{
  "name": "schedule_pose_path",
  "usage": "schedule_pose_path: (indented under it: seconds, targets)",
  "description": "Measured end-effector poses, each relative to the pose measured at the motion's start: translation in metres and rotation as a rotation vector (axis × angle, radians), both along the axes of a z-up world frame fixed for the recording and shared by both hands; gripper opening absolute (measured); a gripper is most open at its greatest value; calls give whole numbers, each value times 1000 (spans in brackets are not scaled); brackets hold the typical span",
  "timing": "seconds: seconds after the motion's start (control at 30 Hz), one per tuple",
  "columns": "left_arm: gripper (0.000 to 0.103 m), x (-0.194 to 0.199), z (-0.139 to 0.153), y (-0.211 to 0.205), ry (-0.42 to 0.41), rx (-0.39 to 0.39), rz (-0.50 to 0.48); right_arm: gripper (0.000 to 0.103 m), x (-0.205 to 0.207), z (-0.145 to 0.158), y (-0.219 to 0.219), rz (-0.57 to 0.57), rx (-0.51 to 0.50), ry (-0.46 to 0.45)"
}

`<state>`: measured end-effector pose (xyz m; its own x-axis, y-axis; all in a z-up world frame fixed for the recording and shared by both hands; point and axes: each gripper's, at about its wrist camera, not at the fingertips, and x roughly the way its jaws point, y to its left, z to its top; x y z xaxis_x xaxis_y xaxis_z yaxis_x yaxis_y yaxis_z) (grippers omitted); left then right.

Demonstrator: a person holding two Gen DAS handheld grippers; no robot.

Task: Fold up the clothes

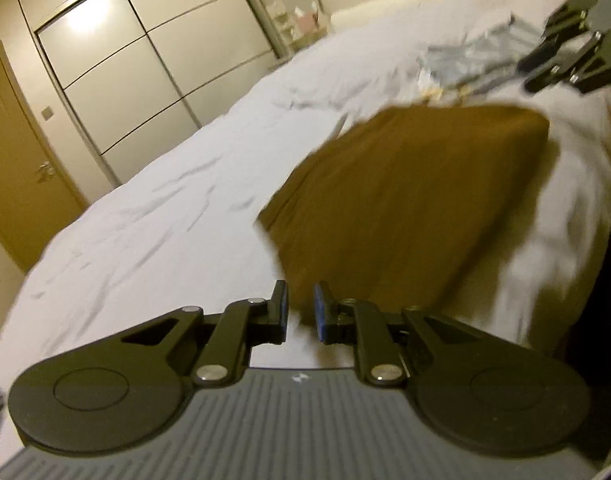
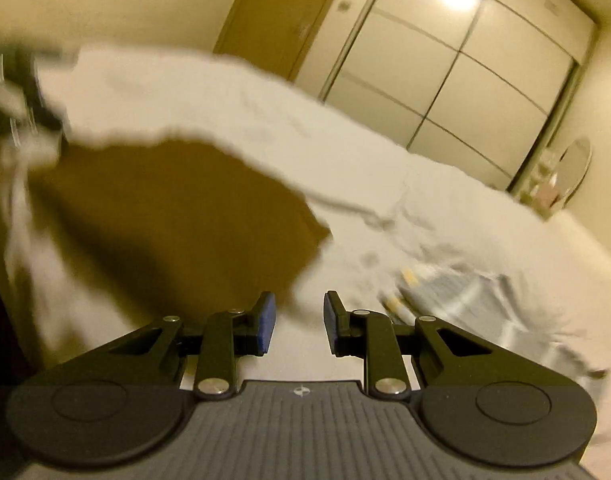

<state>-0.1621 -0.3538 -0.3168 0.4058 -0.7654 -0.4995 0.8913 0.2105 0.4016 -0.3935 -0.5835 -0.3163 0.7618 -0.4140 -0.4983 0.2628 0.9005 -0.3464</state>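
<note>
Cloth, brown [image 1: 417, 200], lies flat mid-frame on the white bed [image 1: 165, 216]: soft, light, limp, best pinched at a corner or hem. The left gripper [image 1: 300, 312] is narrowly parted and empty near its lower edge; the right gripper [image 2: 299, 322], wider, holds nothing.

Brown garment [image 1: 413, 200] folded into a flat rectangle on the bed, grey-white patterned garment [image 1: 469, 58] crumpled beyond it
</note>
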Motion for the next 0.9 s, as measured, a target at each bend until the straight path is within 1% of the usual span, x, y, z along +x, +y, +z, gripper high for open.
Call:
schedule_pose_path:
  seconds: [0.07,0.13,0.2,0.23,0.27,0.33,0.37,0.4,0.47,0.5,0.57,0.63,0.67,0.7,0.77,0.87,0.9]
  targets:
    - [13,0,-1,-19,40,-21,-15,24,20,8,2,44,75,-50]
    - [13,5,-9,-35,77,-23,-13,24,37,6,7,111,116,-69]
    - [14,13,-20,-40,100,-6,-4,22,55,-5,10,176,109,-46]
    - [14,17,-24,-41,110,2,3,22,63,-13,4,184,104,-23]
    - [15,22,-27,-40,115,6,18,21,71,-20,-4,189,100,0]
    - [14,33,-31,-36,119,15,47,21,71,-28,-26,144,109,12]
    - [14,38,-31,-30,111,23,65,21,69,-30,-42,100,113,11]
    - [18,44,-29,-27,121,23,78,21,66,-32,-56,59,124,8]
    - [20,58,-25,-34,201,8,95,22,58,-27,-78,-29,140,-1]
    - [19,66,-22,-38,240,0,103,22,56,-24,-88,-58,148,-18]
    - [18,80,-18,-45,320,-15,120,22,46,-11,-99,-77,212,-79]
    - [18,95,-13,-53,400,-31,137,28,42,-4,-110,-76,327,-135]
    - [18,102,-11,-56,439,-38,145,34,49,-2,-118,-71,402,-150]
    - [23,109,-8,-60,479,-46,153,41,53,-4,-123,-72,449,-155]
    - [32,124,-4,-67,559,-62,170,47,59,-10,-131,-75,532,-162]
    - [34,146,1,-79,679,-73,195,48,70,-18,-144,-81,656,-172]
    - [36,153,-5,-85,721,-47,205,48,73,-21,-148,-82,697,-175]
